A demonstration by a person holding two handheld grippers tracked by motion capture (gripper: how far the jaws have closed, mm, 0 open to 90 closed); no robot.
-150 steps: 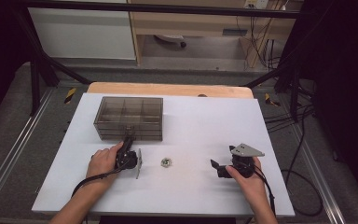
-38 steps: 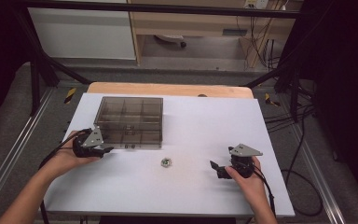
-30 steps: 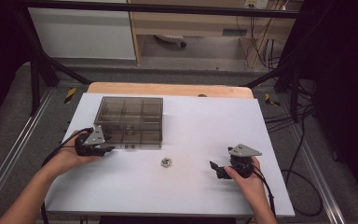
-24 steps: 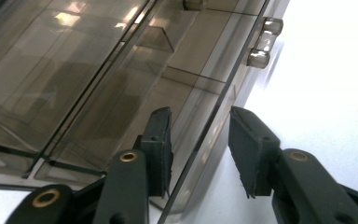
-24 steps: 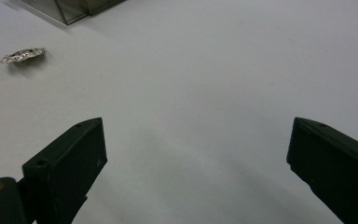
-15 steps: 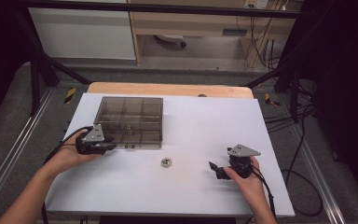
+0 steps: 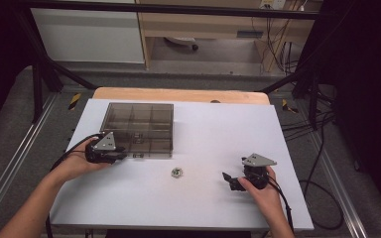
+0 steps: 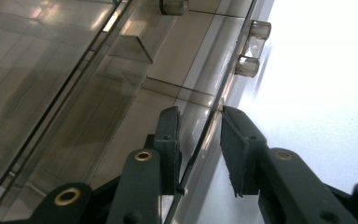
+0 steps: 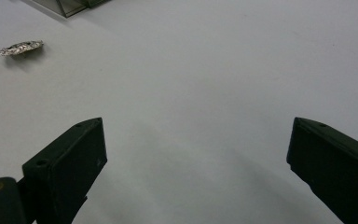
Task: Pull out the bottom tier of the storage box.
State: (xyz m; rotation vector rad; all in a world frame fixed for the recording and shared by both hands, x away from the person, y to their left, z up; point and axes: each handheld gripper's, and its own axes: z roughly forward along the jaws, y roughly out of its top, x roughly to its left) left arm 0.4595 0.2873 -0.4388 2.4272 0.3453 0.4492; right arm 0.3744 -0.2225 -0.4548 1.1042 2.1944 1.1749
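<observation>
At a white, matte surface (image 7: 203, 129), a person works a smoke-tinted, clear plastic organizer box (image 7: 139, 129), a flat square case split by thin walls into a grid of compartments, sitting toward the far left of the surface. The left gripper (image 7: 114, 156), black with a grey three-cornered plate on top, is at the box's near left corner; in the left gripper view its two dark, flat-faced rubbery pads (image 8: 170, 140) straddle the thin front edge of the glossy lid, one jaw over the lid and one outside the wall. The jaws have just been closing on that edge, yet a sliver of gap shows on each side, so the grip reads as not quite clenched. Two stubby, translucent cylindrical latch nubs (image 8: 251, 49) jut from the box's rim farther along. A small, round, silvery, glittering trinket (image 7: 176, 172) with a rough, faceted texture lies flat in the open middle of the surface, well apart from the box and from both hands. The right gripper (image 7: 230, 181) rests low near the front right, its blocky black jaws spread wide and released, nothing between them but bare surface. A pale wooden board (image 7: 178, 94) edges the far side of the surface.
</observation>
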